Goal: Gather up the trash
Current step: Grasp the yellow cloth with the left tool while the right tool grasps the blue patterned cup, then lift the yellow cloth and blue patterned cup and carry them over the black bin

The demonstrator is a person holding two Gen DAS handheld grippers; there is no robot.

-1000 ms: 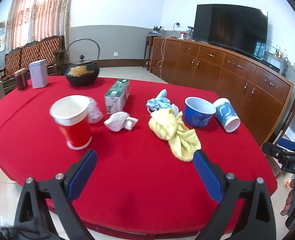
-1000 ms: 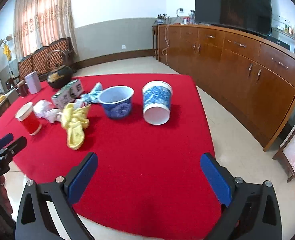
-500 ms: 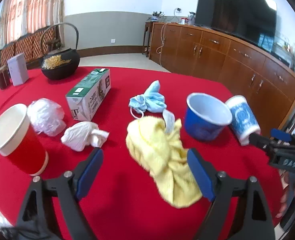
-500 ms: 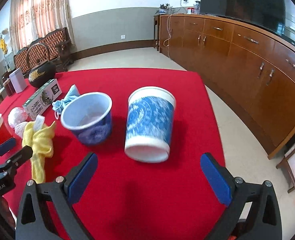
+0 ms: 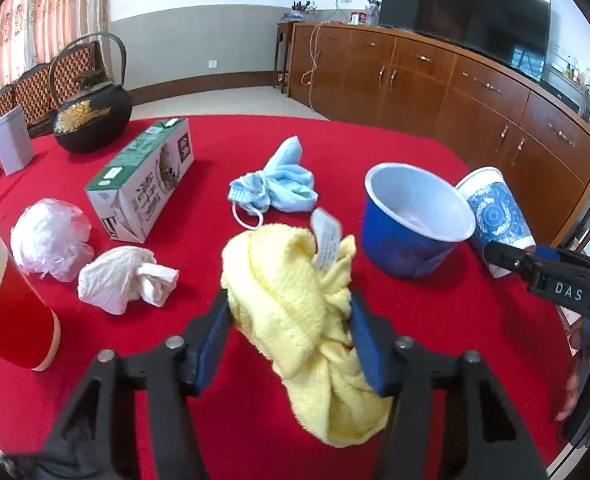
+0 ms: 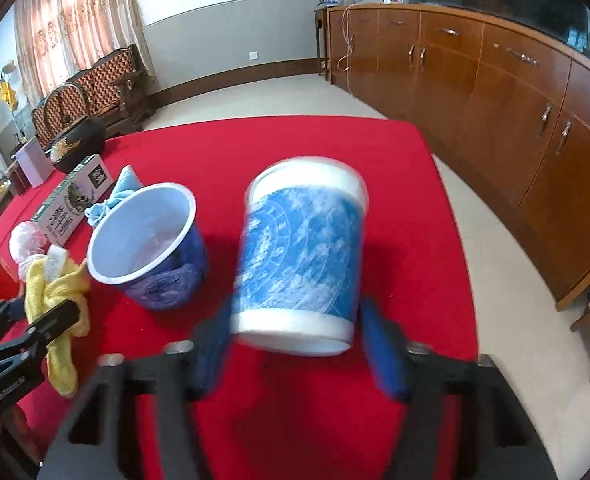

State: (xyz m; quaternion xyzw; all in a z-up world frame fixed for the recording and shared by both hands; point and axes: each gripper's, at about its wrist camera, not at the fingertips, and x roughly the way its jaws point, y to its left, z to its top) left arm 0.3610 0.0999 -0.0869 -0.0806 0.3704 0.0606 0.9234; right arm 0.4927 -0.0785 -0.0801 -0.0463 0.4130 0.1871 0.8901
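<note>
A home living room. A long wooden sideboard (image 5: pixel 475 92) with a big dark TV (image 5: pixel 467 12) on it lines one wall, carved wooden chairs (image 6: pixel 107 80) stand before patterned curtains (image 6: pixel 75 20), and a red-clothed tabletop (image 5: pixel 223 152) carries an iron teapot (image 5: pixel 93 120), cups and household litter. The floor (image 6: pixel 295 96) is tiled.

My left wrist camera looks forward and down along its fingers, close over the near edge of the red tablecloth (image 5: pixel 375 152), facing the far wall and the wooden sideboard (image 5: pixel 475 88). My right wrist camera sits further right along the same table, tilted down as steeply and closer still to what lies before it, with the sideboard (image 6: pixel 515 120) running along its right side. Both views share the yellow cloth (image 5: pixel 295 300) (image 6: pixel 55 292), dark blue bowl (image 5: pixel 411 228) (image 6: pixel 151 244), patterned blue cup (image 5: pixel 495 216) (image 6: pixel 299 256), green carton (image 5: pixel 147 184) (image 6: pixel 75 204) and black kettle (image 5: pixel 91 116) (image 6: pixel 75 144). Each also catches the other gripper at its edge.
</note>
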